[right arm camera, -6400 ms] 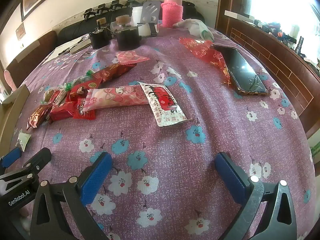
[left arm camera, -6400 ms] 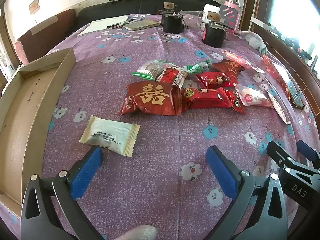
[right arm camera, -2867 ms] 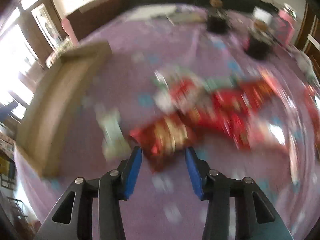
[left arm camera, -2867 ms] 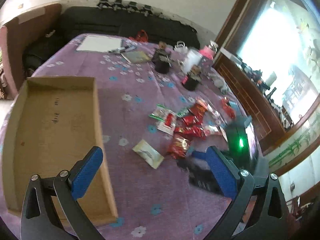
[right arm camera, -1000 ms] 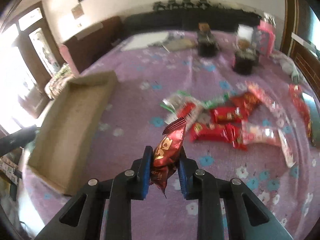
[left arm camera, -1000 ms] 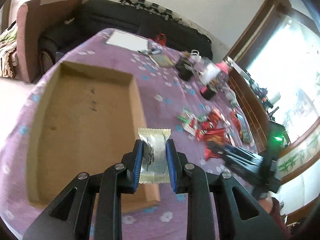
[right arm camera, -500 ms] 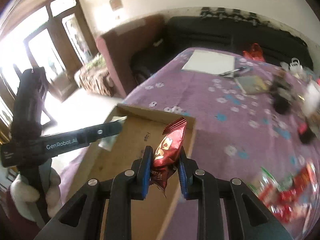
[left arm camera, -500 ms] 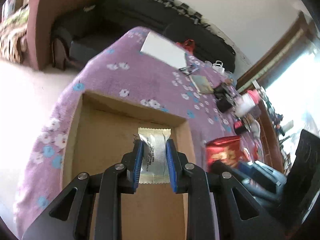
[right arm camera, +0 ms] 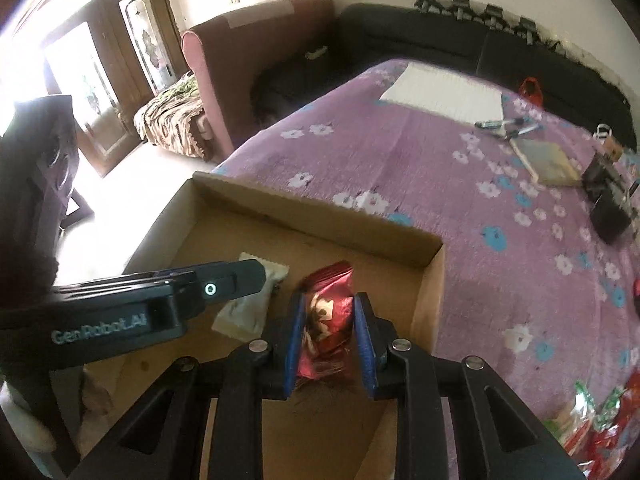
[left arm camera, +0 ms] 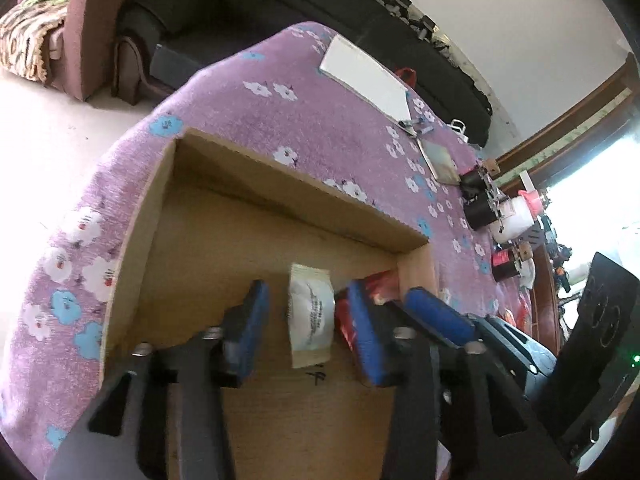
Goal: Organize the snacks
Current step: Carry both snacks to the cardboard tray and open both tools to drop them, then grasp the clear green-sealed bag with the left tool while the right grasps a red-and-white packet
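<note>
Cardboard box [left arm camera: 224, 200], table's near-left: both grippers over it, their jaws having just opened to deposit. Left gripper [left arm camera: 308, 320] spread, white packet [left arm camera: 310, 316] released between the pads. Right gripper [right arm camera: 326, 332] slackened around red packet [right arm camera: 326, 320].

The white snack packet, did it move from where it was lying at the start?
Yes. The white snack packet went from the purple tablecloth beside the box into the cardboard box, between the left tongs, which have just been opening.

The box [right arm camera: 430, 280] is plain brown cardboard, dull and a bit rough. The red packet [right arm camera: 328, 320] is shiny, crinkly foil. The white packet [left arm camera: 311, 316] looks smooth and matt. The purple tablecloth [right arm camera: 460, 208] is soft woven cloth with flowers
</note>
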Available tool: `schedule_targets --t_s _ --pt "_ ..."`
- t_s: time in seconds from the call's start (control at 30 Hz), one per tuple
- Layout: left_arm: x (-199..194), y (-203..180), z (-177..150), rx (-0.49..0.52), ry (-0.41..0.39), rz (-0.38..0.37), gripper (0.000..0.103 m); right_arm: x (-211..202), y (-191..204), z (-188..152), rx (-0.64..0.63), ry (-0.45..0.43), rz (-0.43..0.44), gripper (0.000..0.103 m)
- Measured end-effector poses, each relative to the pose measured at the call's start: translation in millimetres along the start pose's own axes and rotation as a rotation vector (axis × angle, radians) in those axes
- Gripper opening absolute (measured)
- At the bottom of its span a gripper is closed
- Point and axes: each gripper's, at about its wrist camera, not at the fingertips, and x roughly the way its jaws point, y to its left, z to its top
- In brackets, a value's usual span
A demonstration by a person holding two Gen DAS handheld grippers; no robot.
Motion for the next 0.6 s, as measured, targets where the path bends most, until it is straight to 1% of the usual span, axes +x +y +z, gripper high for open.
schedule_targets --t_s 0.03,0.13,0.17,0.27,0.3,0.33,0.4,0.47,0.57,0.6 --pt "-3 -1 0 0.006 -0.01 -0.001 0.056 -4 0 0 -0.001 -0.01 -0.005 0.036" --pt "-17 -8 -1 0.035 -0.045 0.024 0.056 -26 -9 1 0.021 -0.061 -0.002 0.044" --pt "-21 -8 -1 0.035 -0.052 0.024 0.056 -35 -15 1 0.035 -0.079 0.003 0.046" --pt "-44 -9 -9 0.007 -0.073 -0.014 0.056 -67 -38 -5 0.071 -0.133 -0.004 0.056" --pt "-49 -10 -12 0.003 -0.08 -0.025 0.056 -77 -51 -10 0.082 -0.148 -0.024 0.061" --pt "-57 -12 -17 0.002 -0.089 -0.036 0.056 -86 -66 -15 0.097 -0.156 -0.053 0.062" --pt "-70 -17 -29 0.006 -0.103 -0.053 0.056 -93 -93 -25 0.134 -0.149 -0.104 0.062" --pt "-79 -26 -41 0.023 -0.107 -0.077 0.059 -92 -126 -40 0.192 -0.113 -0.165 0.062" --pt "-85 -40 -61 0.047 -0.1 -0.105 0.06 -84 -160 -63 0.259 -0.054 -0.191 0.062" --pt "-85 -45 -68 0.057 -0.096 -0.11 0.06 -80 -166 -68 0.27 -0.04 -0.193 0.062"
